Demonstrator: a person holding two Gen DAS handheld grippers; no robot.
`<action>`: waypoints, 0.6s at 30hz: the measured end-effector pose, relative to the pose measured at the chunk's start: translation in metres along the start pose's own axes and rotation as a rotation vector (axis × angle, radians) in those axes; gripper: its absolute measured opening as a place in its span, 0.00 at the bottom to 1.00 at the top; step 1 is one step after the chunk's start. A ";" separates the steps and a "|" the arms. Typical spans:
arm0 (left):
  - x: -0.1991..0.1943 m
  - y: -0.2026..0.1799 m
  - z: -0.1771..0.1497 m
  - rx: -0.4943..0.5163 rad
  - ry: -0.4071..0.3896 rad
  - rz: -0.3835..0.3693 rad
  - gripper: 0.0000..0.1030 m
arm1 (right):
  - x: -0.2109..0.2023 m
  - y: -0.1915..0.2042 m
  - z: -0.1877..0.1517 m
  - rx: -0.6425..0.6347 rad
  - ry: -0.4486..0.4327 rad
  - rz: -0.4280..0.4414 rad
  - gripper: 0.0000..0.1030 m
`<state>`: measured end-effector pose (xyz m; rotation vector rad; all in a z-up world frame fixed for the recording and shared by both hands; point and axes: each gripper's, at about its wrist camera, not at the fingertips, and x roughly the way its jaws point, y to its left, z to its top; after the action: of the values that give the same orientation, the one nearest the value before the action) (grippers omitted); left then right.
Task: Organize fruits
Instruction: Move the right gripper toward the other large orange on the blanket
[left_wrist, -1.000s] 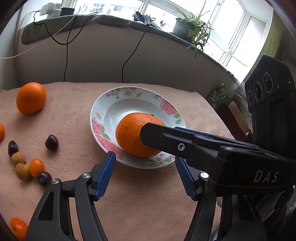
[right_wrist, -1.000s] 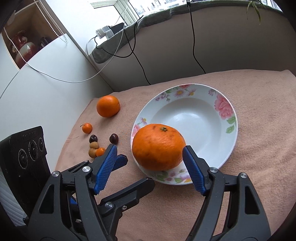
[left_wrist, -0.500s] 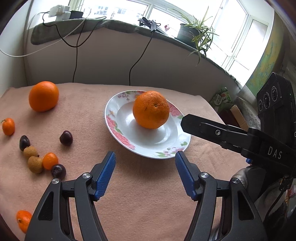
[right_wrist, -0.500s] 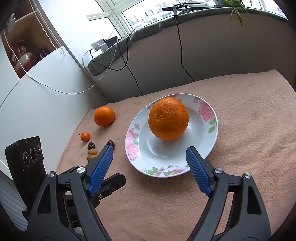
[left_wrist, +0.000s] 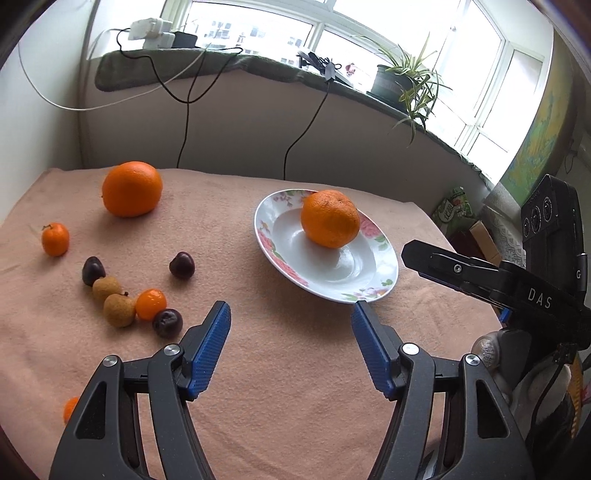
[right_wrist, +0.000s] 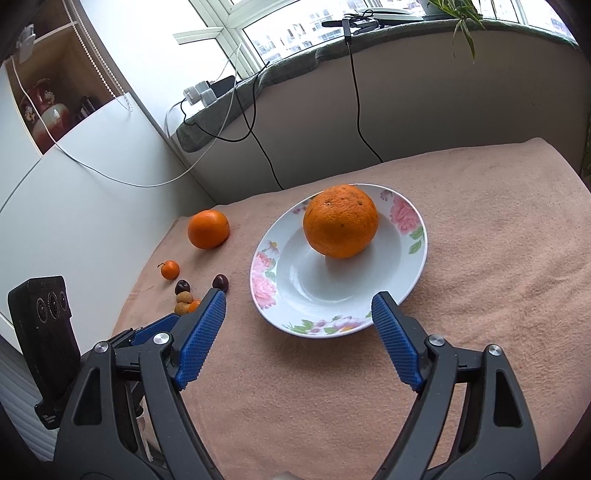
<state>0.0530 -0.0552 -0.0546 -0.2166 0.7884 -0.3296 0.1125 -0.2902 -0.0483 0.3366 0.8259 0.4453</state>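
Note:
A large orange (left_wrist: 330, 218) (right_wrist: 340, 220) rests in the white flowered plate (left_wrist: 332, 269) (right_wrist: 314, 291) on the pink cloth. My right gripper (right_wrist: 299, 310) stands open just short of the plate's near rim, with nothing between its fingers. My left gripper (left_wrist: 291, 325) is open too, over bare cloth left of the plate. A second large orange (left_wrist: 132, 188) (right_wrist: 208, 229) lies at the far left. Nearer lie a small mandarin (left_wrist: 55, 239), dark cherries (left_wrist: 181, 264), brown longans (left_wrist: 119, 309) and a kumquat (left_wrist: 150, 303).
Another small orange fruit (left_wrist: 70, 408) peeks out at the cloth's near left edge. A wall with hanging cables (left_wrist: 184, 122) borders the table's far side. The sill above it holds a potted plant (left_wrist: 402, 81). Boxes (left_wrist: 476, 229) stand off the right edge.
The right gripper let go of the large orange and drew back from it; the orange now sits in the plate. The left gripper pulled back and swung left, bringing more small fruits into view.

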 end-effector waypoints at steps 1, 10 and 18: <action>-0.003 0.003 -0.001 -0.005 -0.005 0.007 0.66 | 0.001 0.002 -0.001 -0.004 0.002 0.001 0.82; -0.032 0.041 -0.008 -0.082 -0.045 0.071 0.66 | 0.009 0.026 -0.003 -0.064 0.026 0.031 0.82; -0.047 0.076 0.000 -0.131 -0.079 0.130 0.76 | 0.024 0.043 0.003 -0.104 0.045 0.034 0.86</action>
<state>0.0383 0.0328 -0.0473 -0.2980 0.7425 -0.1454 0.1189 -0.2419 -0.0421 0.2453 0.8386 0.5277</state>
